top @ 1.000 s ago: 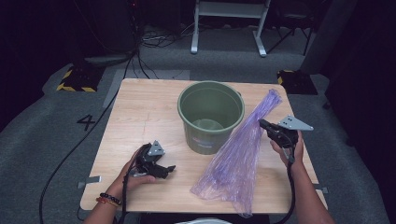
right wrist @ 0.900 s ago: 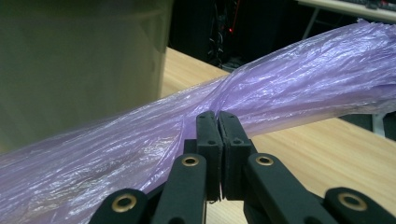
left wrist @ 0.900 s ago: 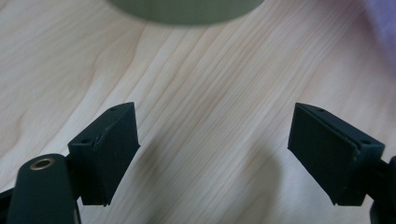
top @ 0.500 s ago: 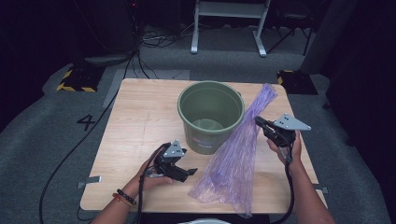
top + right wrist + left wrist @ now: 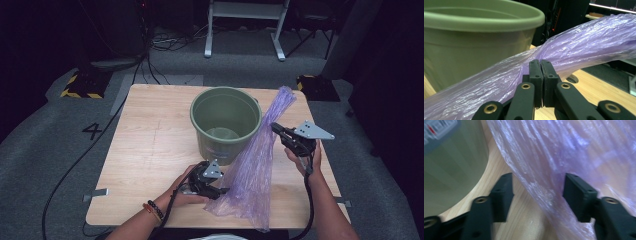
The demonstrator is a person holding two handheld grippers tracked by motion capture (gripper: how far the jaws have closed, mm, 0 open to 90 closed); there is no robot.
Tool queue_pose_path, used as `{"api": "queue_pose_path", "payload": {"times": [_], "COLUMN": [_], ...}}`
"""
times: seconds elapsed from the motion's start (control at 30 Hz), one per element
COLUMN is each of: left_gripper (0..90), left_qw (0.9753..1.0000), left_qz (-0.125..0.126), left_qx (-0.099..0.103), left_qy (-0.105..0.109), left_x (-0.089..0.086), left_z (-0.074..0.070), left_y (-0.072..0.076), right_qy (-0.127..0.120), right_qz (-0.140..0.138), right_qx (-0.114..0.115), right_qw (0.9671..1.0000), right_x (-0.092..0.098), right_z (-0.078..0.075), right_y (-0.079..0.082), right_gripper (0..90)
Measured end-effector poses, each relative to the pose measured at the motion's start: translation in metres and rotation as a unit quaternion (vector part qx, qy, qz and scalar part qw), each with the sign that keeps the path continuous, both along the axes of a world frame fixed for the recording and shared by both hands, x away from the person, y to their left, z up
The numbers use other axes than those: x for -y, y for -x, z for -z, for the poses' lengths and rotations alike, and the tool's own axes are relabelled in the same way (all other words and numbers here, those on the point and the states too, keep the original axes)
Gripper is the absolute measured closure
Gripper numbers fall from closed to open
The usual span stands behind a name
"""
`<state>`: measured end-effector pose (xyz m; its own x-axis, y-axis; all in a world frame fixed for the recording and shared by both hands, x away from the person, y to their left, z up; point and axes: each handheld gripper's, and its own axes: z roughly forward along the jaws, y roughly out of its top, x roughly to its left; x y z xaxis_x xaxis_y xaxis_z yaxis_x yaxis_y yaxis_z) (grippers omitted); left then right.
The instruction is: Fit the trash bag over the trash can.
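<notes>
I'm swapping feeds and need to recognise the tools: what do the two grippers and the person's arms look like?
Both the left gripper and the right gripper are black, with two flat rectangular jaws, brass-coloured screw bushings, a grey three-cornered plate on top and a trailing black cable. The forearms are bare; the left wrist wears dark bracelets, one reddish.

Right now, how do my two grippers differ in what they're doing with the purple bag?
The right gripper is shut on the purple bag, pinching its gathered middle and holding it raised beside the green bucket. The left gripper is open, its jaws spread with the bag's lower edge between them, not yet clamped. The right sits high near the bucket's rim; the left sits low on the table by the bucket's base. Both work the same bag.
</notes>
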<state>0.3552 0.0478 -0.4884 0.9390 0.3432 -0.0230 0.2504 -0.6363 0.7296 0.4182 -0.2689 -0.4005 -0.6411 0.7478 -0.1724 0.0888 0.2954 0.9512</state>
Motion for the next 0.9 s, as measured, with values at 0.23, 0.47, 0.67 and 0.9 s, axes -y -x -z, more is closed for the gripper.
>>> {"api": "queue_pose_path", "payload": {"times": [0.23, 0.47, 0.67, 0.9], "left_gripper": [53.8, 47.4, 27.7, 22.2], "left_qw": [0.9996, 0.9998, 0.9991, 0.9966], "left_qz": [-0.013, -0.019, -0.027, -0.035], "left_qx": [0.011, 0.010, 0.016, 0.025], "left_qy": [-0.022, -0.007, 0.028, 0.071], "left_x": [0.001, -0.006, -0.015, -0.032], "left_z": [0.005, 0.002, -0.007, -0.031], "left_y": [-0.004, -0.005, -0.004, -0.003], "right_qy": [-0.009, -0.003, 0.008, 0.030], "right_qz": [-0.026, -0.074, -0.094, -0.101], "right_qx": [0.019, 0.041, 0.060, 0.079], "right_qw": [0.9994, 0.9965, 0.9937, 0.9913], "right_x": [-0.003, -0.010, -0.018, -0.032], "right_z": [-0.010, -0.020, -0.027, -0.035], "right_y": [0.009, 0.020, 0.029, 0.034], "right_gripper": [89.1, 90.0, 90.0, 89.9]}}
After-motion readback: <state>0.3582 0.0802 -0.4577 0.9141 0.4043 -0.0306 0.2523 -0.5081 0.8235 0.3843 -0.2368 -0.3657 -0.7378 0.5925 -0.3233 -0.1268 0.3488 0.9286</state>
